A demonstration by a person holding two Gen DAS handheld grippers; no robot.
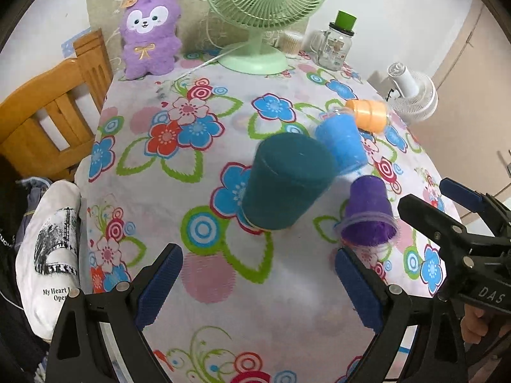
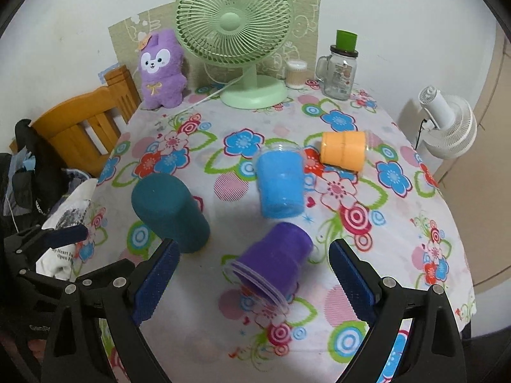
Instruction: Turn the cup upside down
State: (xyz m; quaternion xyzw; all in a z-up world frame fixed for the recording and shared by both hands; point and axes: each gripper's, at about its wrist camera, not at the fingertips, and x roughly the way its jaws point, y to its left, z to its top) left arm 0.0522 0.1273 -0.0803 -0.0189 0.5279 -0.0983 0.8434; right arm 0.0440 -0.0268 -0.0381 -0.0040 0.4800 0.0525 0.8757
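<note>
A dark teal cup [image 1: 284, 182] stands upside down on the floral tablecloth, also in the right wrist view [image 2: 169, 204]. A purple cup [image 1: 369, 212] lies on its side with its rim toward me [image 2: 271, 265]. A blue cup [image 1: 341, 145] lies on its side [image 2: 281, 185], and an orange cup [image 1: 369, 115] lies on its side farther back [image 2: 343, 151]. My left gripper [image 1: 258, 290] is open and empty, just short of the teal cup. My right gripper [image 2: 254, 282] is open, its fingers either side of the purple cup without touching it.
At the table's back stand a green desk fan [image 2: 236, 38], a purple plush toy [image 2: 161, 70], a glass jar with a green lid [image 2: 340, 70] and a small container [image 2: 295, 75]. A wooden chair [image 2: 83, 124] is at left, a white fan [image 2: 447, 124] at right.
</note>
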